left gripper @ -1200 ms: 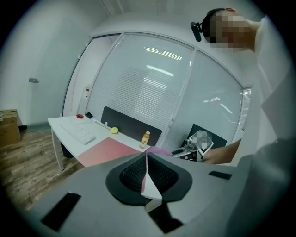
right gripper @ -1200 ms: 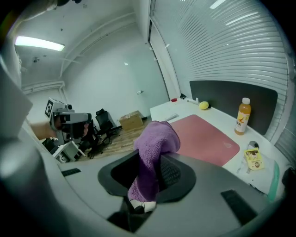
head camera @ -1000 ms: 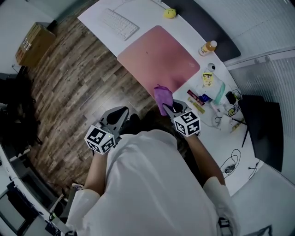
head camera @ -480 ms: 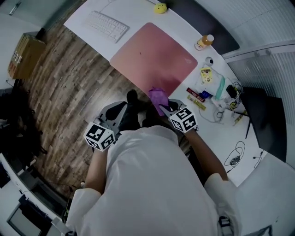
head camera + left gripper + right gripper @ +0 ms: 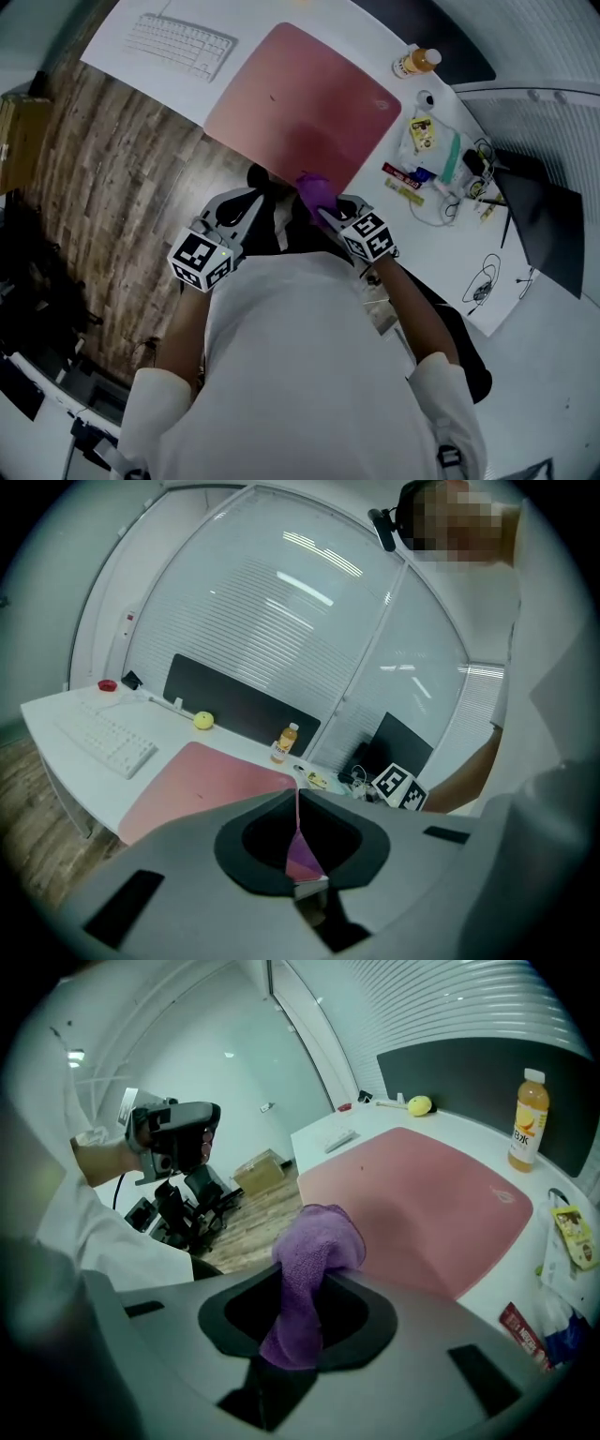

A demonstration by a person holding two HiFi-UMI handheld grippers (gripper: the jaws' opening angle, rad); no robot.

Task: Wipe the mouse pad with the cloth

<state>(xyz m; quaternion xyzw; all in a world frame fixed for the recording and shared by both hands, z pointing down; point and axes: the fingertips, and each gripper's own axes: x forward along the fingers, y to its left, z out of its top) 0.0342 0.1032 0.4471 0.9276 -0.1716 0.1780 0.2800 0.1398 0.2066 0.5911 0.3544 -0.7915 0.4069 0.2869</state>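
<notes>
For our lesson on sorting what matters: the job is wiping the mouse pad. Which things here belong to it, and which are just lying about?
Belong to the job: purple cloth, pink mouse pad, right gripper shut on the cloth.
Just lying about: white keyboard, orange bottle, cables, left gripper, shut on nothing.

**Both grippers held out in front of the chest**

The left gripper (image 5: 246, 202) has its jaws pressed together with nothing between them. The right gripper (image 5: 330, 214), near it on the right, clamps a purple cloth (image 5: 314, 189). Both forearms reach forward from white sleeves.
</notes>
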